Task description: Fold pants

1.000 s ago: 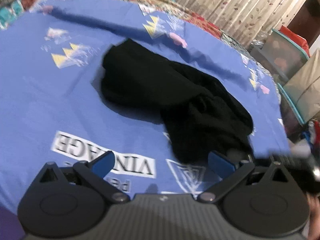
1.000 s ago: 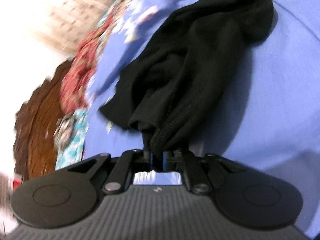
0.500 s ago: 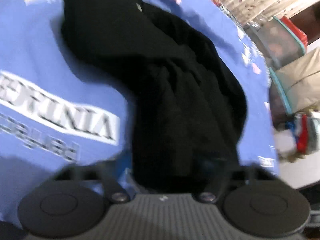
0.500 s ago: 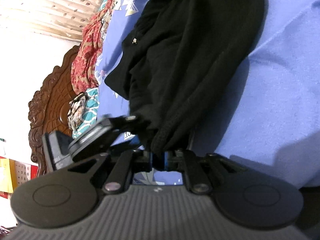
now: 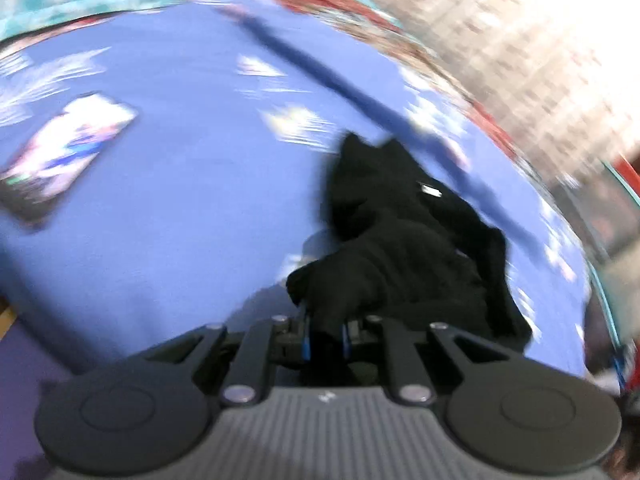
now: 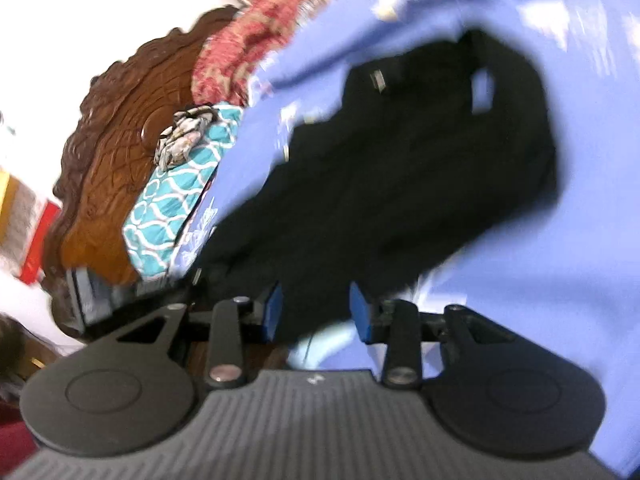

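The black pants [image 5: 400,240] lie bunched on the blue bed sheet [image 5: 180,220]. My left gripper [image 5: 324,340] is shut on a fold of the pants at their near edge, and black cloth bulges out above its blue pads. In the right wrist view the pants [image 6: 420,160] stretch away up and to the right. My right gripper [image 6: 316,312] has its jaws opening; its blue pads [image 6: 274,312] stand apart, with a hanging end of the pants loose between them. Both views are blurred by motion.
A flat phone-like object [image 5: 60,156] lies on the sheet at the left. A carved wooden headboard [image 6: 112,152], a teal patterned pillow [image 6: 180,184] and a red patterned blanket [image 6: 240,48] border the bed. A pale curtain [image 5: 540,40] hangs beyond.
My left gripper went from open above the sheet to shut on the pants' edge, and its view swung. My right gripper, earlier shut on the cloth, has spread its pads.
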Tool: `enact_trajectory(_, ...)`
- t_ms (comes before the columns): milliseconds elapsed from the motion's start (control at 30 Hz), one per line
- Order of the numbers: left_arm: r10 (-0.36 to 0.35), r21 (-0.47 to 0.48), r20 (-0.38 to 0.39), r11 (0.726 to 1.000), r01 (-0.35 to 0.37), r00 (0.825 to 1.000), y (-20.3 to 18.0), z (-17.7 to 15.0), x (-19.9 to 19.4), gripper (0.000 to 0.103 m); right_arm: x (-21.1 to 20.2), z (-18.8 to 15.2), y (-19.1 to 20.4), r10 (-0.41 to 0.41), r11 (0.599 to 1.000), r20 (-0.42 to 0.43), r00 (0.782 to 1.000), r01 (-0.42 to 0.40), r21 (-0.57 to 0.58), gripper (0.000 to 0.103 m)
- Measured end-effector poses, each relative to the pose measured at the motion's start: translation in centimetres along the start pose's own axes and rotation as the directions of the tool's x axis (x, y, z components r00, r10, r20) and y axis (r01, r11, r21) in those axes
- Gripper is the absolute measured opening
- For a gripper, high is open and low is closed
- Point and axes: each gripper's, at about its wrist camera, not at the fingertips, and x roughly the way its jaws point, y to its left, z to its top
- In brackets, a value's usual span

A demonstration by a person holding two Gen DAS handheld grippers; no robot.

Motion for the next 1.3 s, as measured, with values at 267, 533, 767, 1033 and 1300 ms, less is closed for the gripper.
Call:
enact_trajectory(267, 0.039, -0.015, -0.048, 0.999, -0.04, 0.998, 0.8, -1.4, 2.9, 0.035, 7.6, 11.4, -1.7, -0.421, 0.849, 0.234, 0.876, 0.471, -0.237, 0.067)
enact_trajectory(533, 0.082, 0.0, -0.081, 0.997, -0.082, 0.993, 1.3, -2.3, 2.7, 0.044, 17.6, 15.1, -4.2, -0.619, 0.663, 0.124, 0.775, 0.601, -0.446, 0.075)
enact_trajectory(767, 0.027, 0.047, -0.042, 0.999, -0.025, 0.999, -0.3, -0.3, 2.4, 0.013, 4.3, 17.1, -8.9, -0.616, 0.761, 0.358, 0.702, 0.648, 0.039, 0.009)
enact_trajectory(1033, -0.136, 0.043, -0.088, 0.989, 0.14, 0.987, -3.1, 1.0, 3.8, 0.022, -20.9, 7.5, -16.3, -0.773, 0.63, 0.501, 0.39, 0.567, 0.531, 0.009)
enact_trajectory(1300, -0.021, 0.133, -0.195, 0.99, 0.048, 0.981, -5.6, -1.5, 6.4, 0.058, -25.2, -7.8, -23.5, -0.905, 0.38, 0.218, 0.364, 0.466, 0.799, 0.044)
